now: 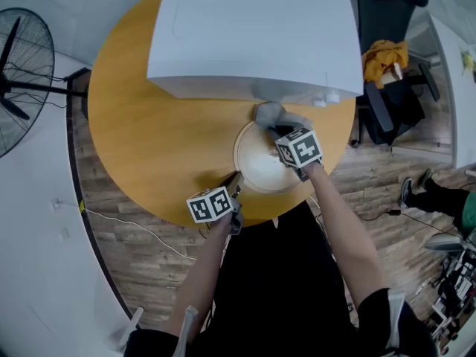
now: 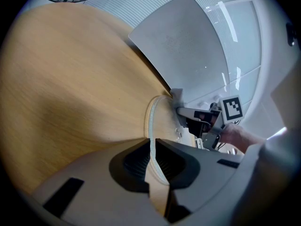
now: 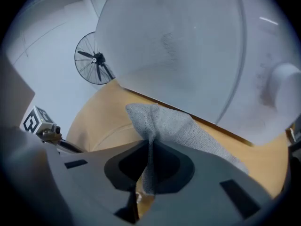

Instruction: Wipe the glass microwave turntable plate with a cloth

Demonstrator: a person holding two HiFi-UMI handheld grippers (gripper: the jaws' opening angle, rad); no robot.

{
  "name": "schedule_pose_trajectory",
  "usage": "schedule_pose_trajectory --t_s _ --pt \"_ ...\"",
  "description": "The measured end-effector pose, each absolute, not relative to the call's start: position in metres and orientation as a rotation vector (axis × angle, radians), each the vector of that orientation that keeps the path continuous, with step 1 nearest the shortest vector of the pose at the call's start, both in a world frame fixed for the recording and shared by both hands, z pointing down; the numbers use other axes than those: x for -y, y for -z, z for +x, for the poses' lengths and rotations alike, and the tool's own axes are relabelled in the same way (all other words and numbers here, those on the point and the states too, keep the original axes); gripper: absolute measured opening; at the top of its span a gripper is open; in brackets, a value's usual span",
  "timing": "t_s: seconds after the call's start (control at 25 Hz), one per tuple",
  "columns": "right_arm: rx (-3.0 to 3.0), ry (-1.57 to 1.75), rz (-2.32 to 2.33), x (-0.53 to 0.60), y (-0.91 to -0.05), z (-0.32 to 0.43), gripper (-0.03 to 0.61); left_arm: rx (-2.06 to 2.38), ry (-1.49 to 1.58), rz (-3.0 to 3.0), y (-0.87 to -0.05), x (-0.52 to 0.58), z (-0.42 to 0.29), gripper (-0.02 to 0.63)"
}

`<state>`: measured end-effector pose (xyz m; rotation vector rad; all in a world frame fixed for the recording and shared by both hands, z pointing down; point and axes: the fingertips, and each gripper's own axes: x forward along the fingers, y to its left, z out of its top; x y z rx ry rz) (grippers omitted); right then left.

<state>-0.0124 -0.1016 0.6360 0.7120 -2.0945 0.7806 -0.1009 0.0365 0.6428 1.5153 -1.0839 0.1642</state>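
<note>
Plate [image 1: 256, 161] near tabletop's [image 1: 149, 132] front edge, microwave [image 1: 253, 28] tight behind; we've left tool [image 2: 151, 160] pinching its rim & right tool [image 3: 149, 164], tipped down, clamping cloth [image 3: 174, 126].

The plate [image 1: 254, 163] lies on the table [image 1: 149, 125] before the microwave [image 1: 253, 28].

One table [image 1: 149, 132], one white microwave [image 1: 253, 28], one glass turntable plate [image 1: 260, 168], one grey cloth [image 1: 271, 113], one standing fan [image 1: 21, 80] and one dark chair [image 1: 383, 10] are counted, along with two claws, one left claw [image 1: 236, 182] and one right claw [image 1: 277, 127].
</note>
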Motion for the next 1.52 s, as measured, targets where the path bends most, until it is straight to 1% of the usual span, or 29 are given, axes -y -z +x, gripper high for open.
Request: schedule_pose_trajectory --t_s 0.28,0.56,0.96,1.12,1.36,1.52 --pt "2.155 -0.754 0.575 0.059 -0.634 -0.074 0.031 1.087 -0.166 1.514 -0.641 -0.036 -0.101 0.029" --pt "2.197 -0.711 0.407 0.002 -0.635 -0.093 0.031 1.086 -0.166 1.513 -0.642 -0.037 -0.102 0.029" --pt "2.213 -0.863 0.331 -0.038 -0.637 -0.047 0.028 1.090 -0.166 1.511 -0.641 -0.036 -0.103 0.028" --pt "2.200 -0.843 0.316 -0.043 -0.638 -0.020 0.028 1.090 -0.166 1.511 -0.642 -0.037 -0.102 0.029" --pt "2.176 -0.779 0.362 -0.027 -0.640 0.022 0.026 1.090 -0.174 1.518 -0.642 -0.037 -0.102 0.029" --pt "2.174 -0.841 0.441 -0.003 -0.640 0.038 0.026 1.091 -0.178 1.520 -0.642 -0.036 -0.101 0.029"
